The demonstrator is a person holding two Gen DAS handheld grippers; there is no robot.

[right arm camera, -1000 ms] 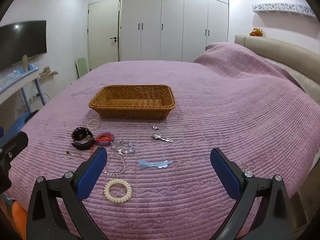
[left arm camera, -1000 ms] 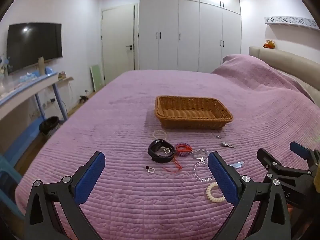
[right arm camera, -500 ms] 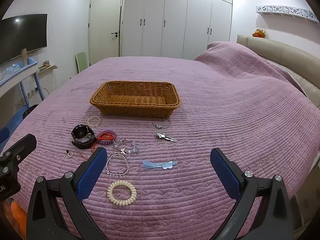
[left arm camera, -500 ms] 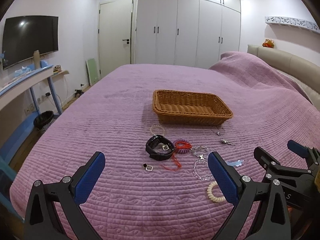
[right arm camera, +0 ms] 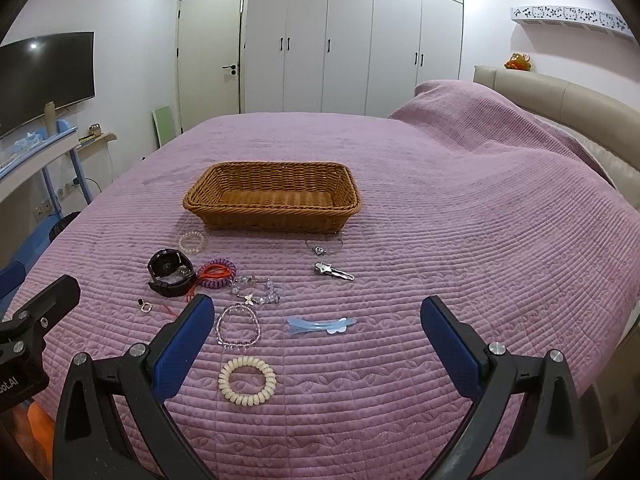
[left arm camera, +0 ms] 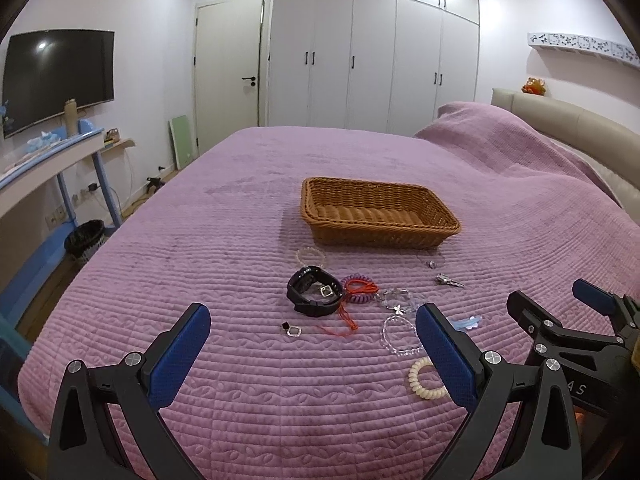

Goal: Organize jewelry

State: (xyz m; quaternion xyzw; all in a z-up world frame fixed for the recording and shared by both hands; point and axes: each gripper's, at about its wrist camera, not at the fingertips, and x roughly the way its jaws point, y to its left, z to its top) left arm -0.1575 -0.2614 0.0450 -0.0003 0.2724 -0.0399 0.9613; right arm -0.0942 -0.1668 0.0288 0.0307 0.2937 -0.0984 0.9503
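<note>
Left gripper (left arm camera: 312, 344): spread wide and carrying nothing, low in the left wrist view, above the quilt in front of the jewelry.
Right gripper (right arm camera: 316, 336): also released and empty; in its own view the blue hair clip (right arm camera: 320, 325) lies between its fingers, so that piece looks the likeliest first pick.
Basket (right arm camera: 272, 196): brown wicker, empty, in the middle of the frame on the bed (right arm camera: 440, 240); probably the place everything is meant to end up.
Jewelry: all of it lies loose on the purple quilt, in front of the basket and outside it.
Black watch (right arm camera: 170, 272): left of centre, touching the coiled purple tie (right arm camera: 218, 274) with its orange cord.
Beaded pieces: a pale bracelet (right arm camera: 192, 241) just beside the basket's near left corner; a clear bead bracelet (right arm camera: 238, 326) and a cream spiral tie (right arm camera: 247, 379) nearer the camera.
Small items: an earring (right arm camera: 144, 306) at lower left; a silver clip (right arm camera: 334, 271) and a small pendant (right arm camera: 319, 250) right of the cluster.
Progress: judged unstarted, nothing is in the basket yet.
Risk: the pieces are thin and flat on soft cloth, so pinching fabric along with them seems likely.
</note>
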